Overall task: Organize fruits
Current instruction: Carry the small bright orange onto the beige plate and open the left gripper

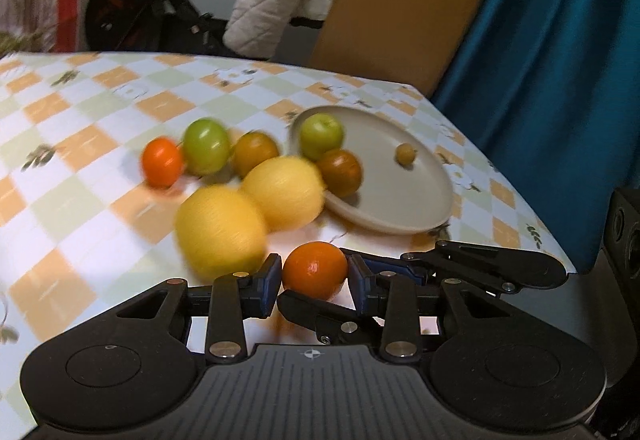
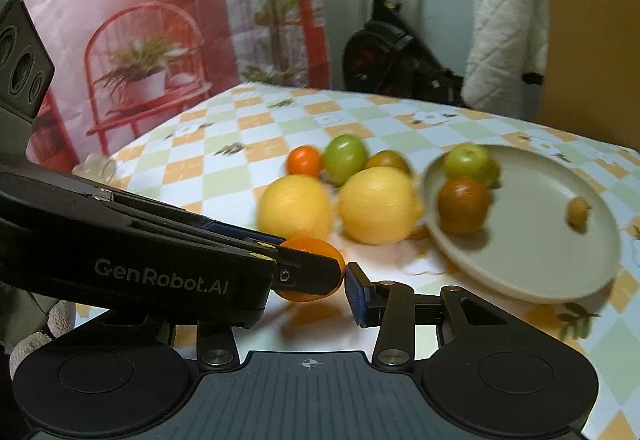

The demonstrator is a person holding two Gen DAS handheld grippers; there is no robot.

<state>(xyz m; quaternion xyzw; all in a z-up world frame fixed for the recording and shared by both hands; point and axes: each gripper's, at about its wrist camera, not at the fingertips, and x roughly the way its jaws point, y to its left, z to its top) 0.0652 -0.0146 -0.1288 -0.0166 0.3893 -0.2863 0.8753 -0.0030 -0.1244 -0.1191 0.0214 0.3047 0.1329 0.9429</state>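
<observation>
Left wrist view: two lemons (image 1: 248,208) lie left, then the left gripper (image 1: 314,274) with pads closed on an orange (image 1: 315,269) near the table edge; the right gripper (image 1: 420,264) crosses beside it, nearly shut, apparently empty. Next, carry the orange right to the plate (image 1: 400,176).

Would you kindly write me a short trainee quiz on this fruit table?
1. How many fruits lie on the plate?
2. True or false: both lemons lie on the plate.
3. What sits between the left tool's pads? A lemon, B orange, C green fruit.
Key: 1 three; 2 false, they lie on the cloth beside it; 3 B.
</observation>
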